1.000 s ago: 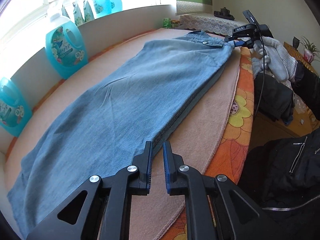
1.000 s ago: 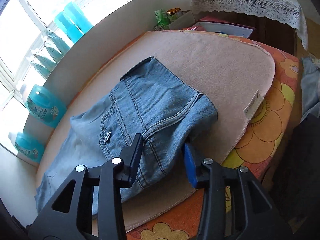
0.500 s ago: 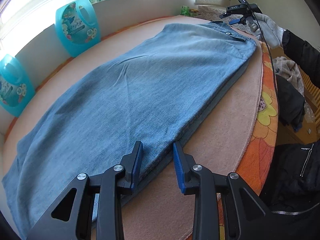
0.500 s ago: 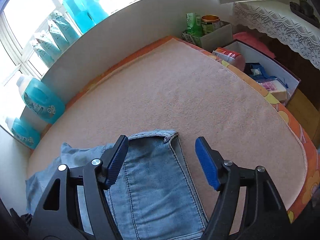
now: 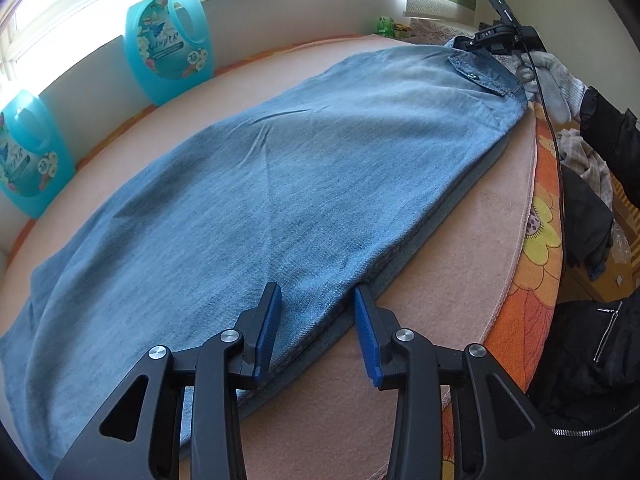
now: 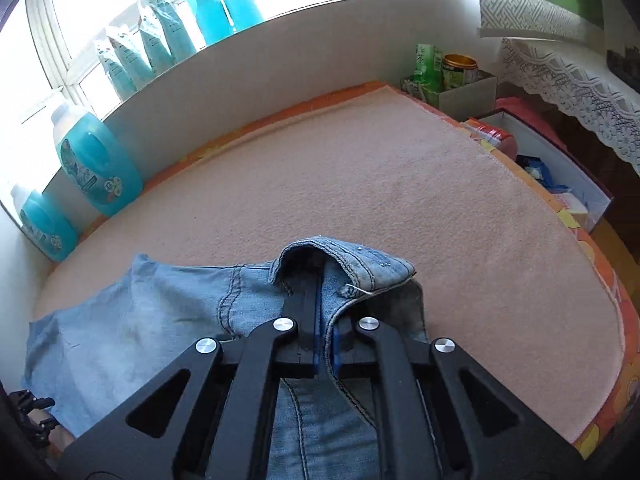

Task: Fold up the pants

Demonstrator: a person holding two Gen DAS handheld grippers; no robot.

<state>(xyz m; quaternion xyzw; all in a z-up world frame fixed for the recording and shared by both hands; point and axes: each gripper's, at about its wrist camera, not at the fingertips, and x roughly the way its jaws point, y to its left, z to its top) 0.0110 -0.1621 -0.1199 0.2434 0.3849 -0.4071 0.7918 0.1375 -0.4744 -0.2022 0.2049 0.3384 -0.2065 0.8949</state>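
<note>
Right gripper [image 6: 325, 340] has just snapped closed on the waistband [image 6: 352, 266] of the pants [image 5: 280, 184]; a moment ago its jaws stood wide above that end, now denim is pinched between the pads and the band bunches up ahead of them. Left gripper [image 5: 316, 328] has been opening and now sits part open, straddling the near folded edge of the pants toward the hem, cloth between the pads but not clamped. Pants lie flat, legs stacked, lengthwise on the pink blanket [image 5: 460, 280], detergent bottle [image 5: 166, 46] beyond their far side. Judgement: waist end is secured, leg end isn't. Left needs to close before any lift-and-fold, otherwise the layers slide apart.
</note>
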